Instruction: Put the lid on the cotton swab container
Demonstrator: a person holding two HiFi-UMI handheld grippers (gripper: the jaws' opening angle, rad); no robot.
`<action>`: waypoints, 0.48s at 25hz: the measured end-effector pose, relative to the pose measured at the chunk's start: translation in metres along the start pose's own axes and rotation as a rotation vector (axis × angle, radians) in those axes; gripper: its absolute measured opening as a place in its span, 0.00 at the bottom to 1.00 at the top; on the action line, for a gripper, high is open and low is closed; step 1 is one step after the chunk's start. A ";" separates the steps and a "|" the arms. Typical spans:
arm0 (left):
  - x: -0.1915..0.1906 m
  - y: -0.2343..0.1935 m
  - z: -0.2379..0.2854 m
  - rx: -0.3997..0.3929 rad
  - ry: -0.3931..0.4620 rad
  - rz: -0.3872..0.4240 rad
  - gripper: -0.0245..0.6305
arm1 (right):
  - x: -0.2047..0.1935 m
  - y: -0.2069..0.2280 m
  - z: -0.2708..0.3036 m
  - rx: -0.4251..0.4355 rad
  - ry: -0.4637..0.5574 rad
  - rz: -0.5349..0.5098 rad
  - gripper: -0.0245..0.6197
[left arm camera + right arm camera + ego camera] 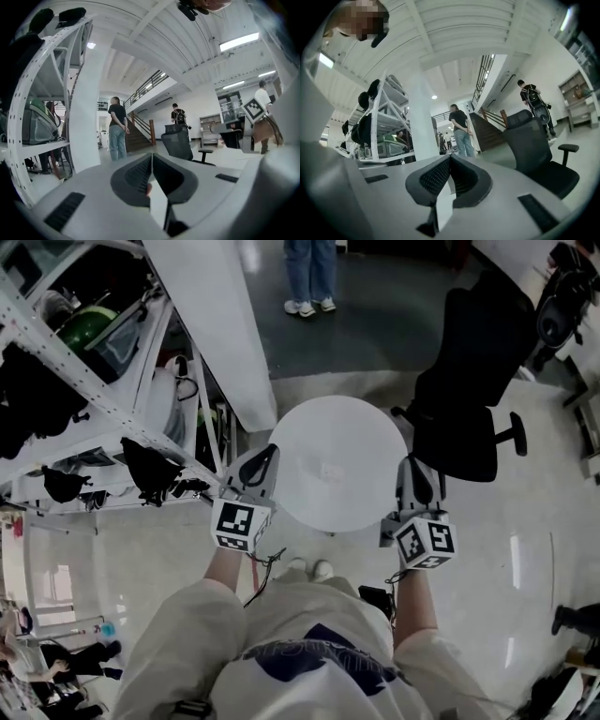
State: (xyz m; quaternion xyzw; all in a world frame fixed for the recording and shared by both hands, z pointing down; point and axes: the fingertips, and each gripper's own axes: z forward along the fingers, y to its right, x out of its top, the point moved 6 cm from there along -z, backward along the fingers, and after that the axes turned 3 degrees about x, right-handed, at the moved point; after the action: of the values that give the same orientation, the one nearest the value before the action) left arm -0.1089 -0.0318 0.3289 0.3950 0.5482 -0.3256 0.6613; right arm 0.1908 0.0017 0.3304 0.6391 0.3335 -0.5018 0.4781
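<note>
A round white table stands in front of me in the head view. Near its middle lies a small pale thing, too faint to make out. No cotton swab container or lid shows clearly in any view. My left gripper rests at the table's near-left edge with its jaws shut and nothing between them. At the near-right edge my right gripper is likewise shut and empty. In the left gripper view the left gripper points level across the room. In the right gripper view the right gripper does the same.
A black office chair stands just right of the table. A white column and a white shelving rack with bags stand to the left. A person stands beyond the table; another person stands near a staircase.
</note>
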 end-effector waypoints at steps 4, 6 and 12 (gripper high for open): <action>-0.027 -0.005 0.003 -0.045 -0.119 0.029 0.20 | 0.004 0.038 -0.002 0.036 -0.039 0.020 0.14; -0.045 -0.001 0.007 -0.089 -0.188 0.050 0.28 | 0.002 0.051 0.002 0.048 -0.068 0.018 0.27; -0.118 0.034 0.041 -0.341 -0.433 0.171 0.45 | -0.020 0.071 0.034 0.074 -0.163 -0.028 0.29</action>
State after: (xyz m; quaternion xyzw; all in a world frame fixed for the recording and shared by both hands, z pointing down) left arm -0.0824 -0.0522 0.4540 0.2440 0.4057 -0.2485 0.8450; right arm 0.2386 -0.0525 0.3681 0.6087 0.2838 -0.5706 0.4726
